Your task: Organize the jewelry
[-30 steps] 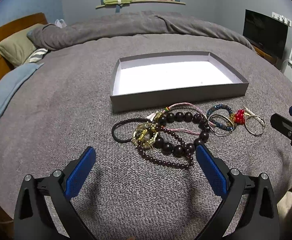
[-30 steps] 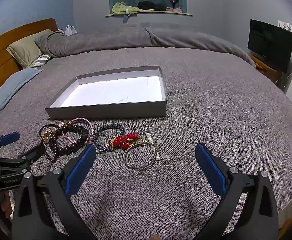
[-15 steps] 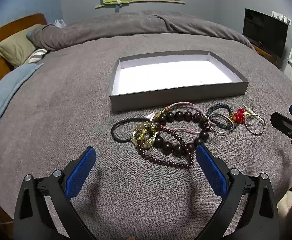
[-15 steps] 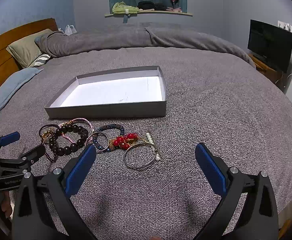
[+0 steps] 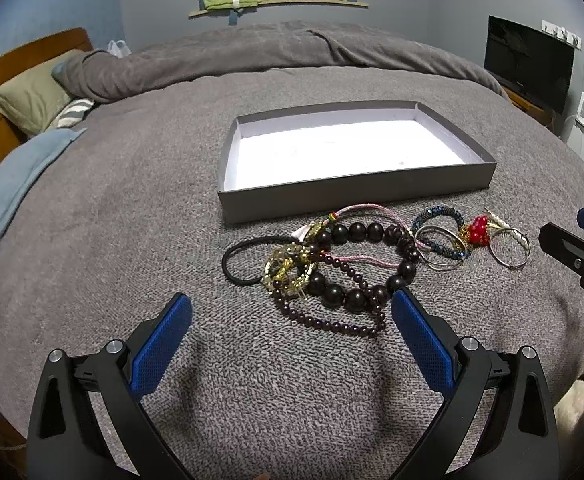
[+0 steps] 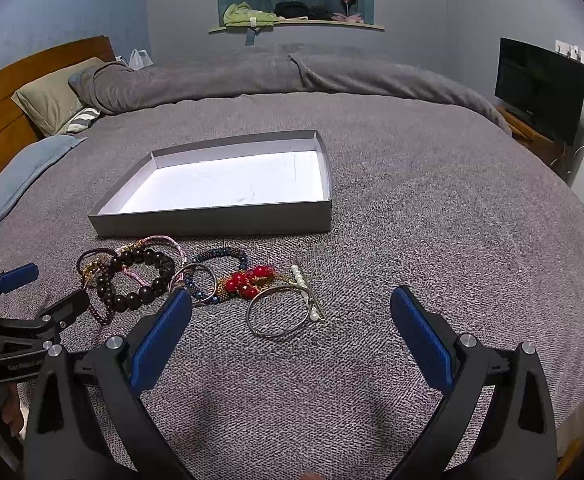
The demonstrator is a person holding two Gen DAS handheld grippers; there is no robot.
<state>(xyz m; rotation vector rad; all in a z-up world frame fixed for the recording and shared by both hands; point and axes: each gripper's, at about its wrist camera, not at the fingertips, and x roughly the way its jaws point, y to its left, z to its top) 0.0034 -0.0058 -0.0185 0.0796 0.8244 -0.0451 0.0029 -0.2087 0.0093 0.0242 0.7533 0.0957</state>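
Both claws were spread wide and held nothing: the left claw (image 5: 292,334) hovered over the grey knitted bed cover (image 5: 111,240) with the large dark wooden bead bracelet (image 5: 366,266) just ahead between its fingers, and the right claw (image 6: 292,330) hung just short of the thin silver bangle with pearls (image 6: 281,310). Beyond both claws sat the shallow grey cardboard tray with a white floor (image 5: 356,190), with nothing in it, so none of the jewelry appeared sorted yet. The likeliest trouble lay in the tangle ahead of the left claw: the small dark purple bead strand (image 5: 332,308), the pink braided cord (image 5: 372,236), the black elastic hair tie (image 5: 243,258) and the gold chain bracelet (image 5: 287,272) overlapped the big beads, so lifting one would probably drag others along or scatter them. The red bead cluster on a gold chain (image 6: 249,278) touched the bangle and could snag too, and the thin bangle could slip on the soft cover.
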